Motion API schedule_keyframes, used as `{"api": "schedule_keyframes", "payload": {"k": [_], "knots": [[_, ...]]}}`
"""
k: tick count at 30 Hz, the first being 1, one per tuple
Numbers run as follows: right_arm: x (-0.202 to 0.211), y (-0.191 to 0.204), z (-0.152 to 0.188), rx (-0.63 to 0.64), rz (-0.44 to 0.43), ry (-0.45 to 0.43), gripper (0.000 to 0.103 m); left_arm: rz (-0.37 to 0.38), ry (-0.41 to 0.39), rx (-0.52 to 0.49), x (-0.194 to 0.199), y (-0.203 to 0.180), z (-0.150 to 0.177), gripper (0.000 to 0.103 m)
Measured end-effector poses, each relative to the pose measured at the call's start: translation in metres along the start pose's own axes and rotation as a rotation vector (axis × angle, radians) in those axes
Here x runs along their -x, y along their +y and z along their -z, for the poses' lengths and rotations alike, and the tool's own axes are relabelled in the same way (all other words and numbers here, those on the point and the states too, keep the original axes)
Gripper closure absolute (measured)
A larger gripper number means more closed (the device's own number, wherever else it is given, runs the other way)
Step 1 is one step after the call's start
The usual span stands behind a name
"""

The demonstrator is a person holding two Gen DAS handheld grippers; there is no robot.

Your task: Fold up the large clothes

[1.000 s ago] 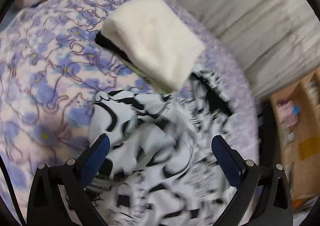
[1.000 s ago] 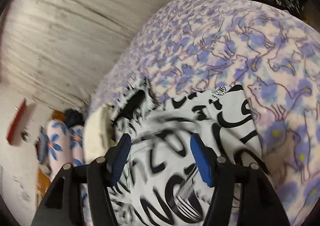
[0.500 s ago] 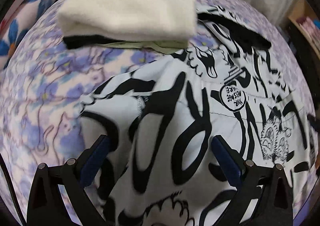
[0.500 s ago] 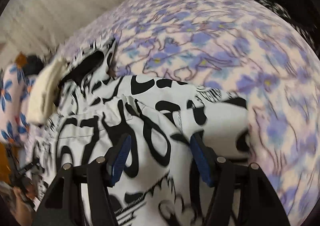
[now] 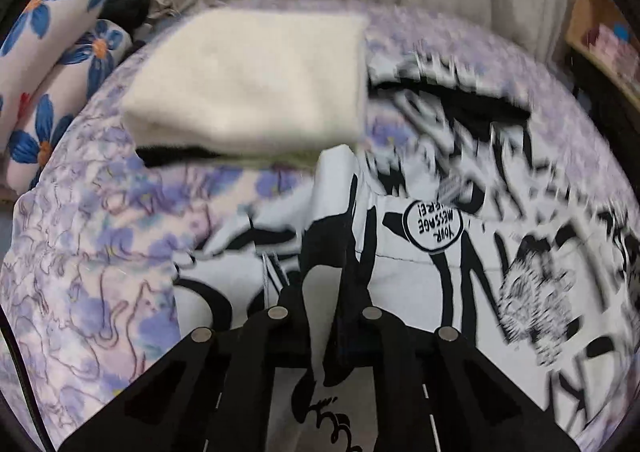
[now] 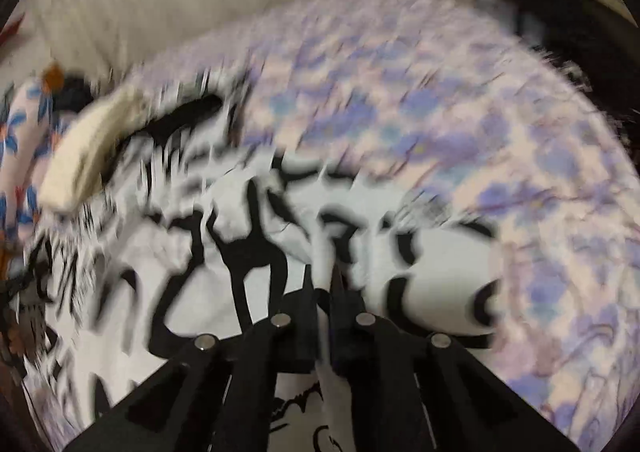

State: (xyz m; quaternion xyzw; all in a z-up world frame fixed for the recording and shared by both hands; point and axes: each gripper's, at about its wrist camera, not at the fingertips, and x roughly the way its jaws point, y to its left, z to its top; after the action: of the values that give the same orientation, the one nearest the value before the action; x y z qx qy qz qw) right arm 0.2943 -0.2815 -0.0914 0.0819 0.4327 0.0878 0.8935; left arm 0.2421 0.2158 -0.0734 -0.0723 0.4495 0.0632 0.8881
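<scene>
With both grippers clamped on the black-and-white printed garment (image 5: 420, 276), the coming fold turns on where the loose cloth lies from each grip. In the left wrist view, the left gripper (image 5: 324, 292) at lower centre pinches a raised ridge; its jaws have just been closing on that fabric, and the garment spreads mainly to the right of frame across the purple floral bedspread (image 5: 100, 292). A folded cream stack (image 5: 248, 79) sits upper left, just beyond the garment. In the right wrist view, the right gripper (image 6: 322, 288), jaws likewise just closed on fabric, has the garment (image 6: 192, 252) extending left. Judged: long axis runs between the grips.
</scene>
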Motion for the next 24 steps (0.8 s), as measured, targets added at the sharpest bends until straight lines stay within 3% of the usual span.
{"api": "schedule_keyframes", "payload": {"k": [5, 11, 14, 20, 22, 24], "knots": [[0.002, 0.003, -0.017, -0.017, 0.038, -0.091, 0.100, -0.019, -0.066, 0.036, -0.009, -0.003, -0.021, 0.099], [-0.063, -0.009, -0.013, -0.096, 0.131, 0.032, 0.099, -0.054, 0.011, 0.063, -0.072, -0.004, -0.017, 0.098], [-0.078, -0.008, -0.007, -0.077, 0.171, 0.028, 0.098, -0.040, -0.010, 0.074, -0.087, 0.001, -0.008, 0.095], [-0.081, -0.005, -0.010, -0.061, 0.216, 0.052, 0.080, 0.036, -0.019, 0.180, -0.096, 0.025, -0.006, 0.077], [-0.076, 0.001, -0.012, -0.040, 0.252, 0.070, 0.078, 0.010, -0.029, 0.191, -0.088, 0.027, -0.006, 0.071], [-0.066, 0.010, -0.014, -0.034, 0.296, 0.068, 0.077, -0.064, -0.060, 0.193, -0.073, 0.023, -0.005, 0.067]]}}
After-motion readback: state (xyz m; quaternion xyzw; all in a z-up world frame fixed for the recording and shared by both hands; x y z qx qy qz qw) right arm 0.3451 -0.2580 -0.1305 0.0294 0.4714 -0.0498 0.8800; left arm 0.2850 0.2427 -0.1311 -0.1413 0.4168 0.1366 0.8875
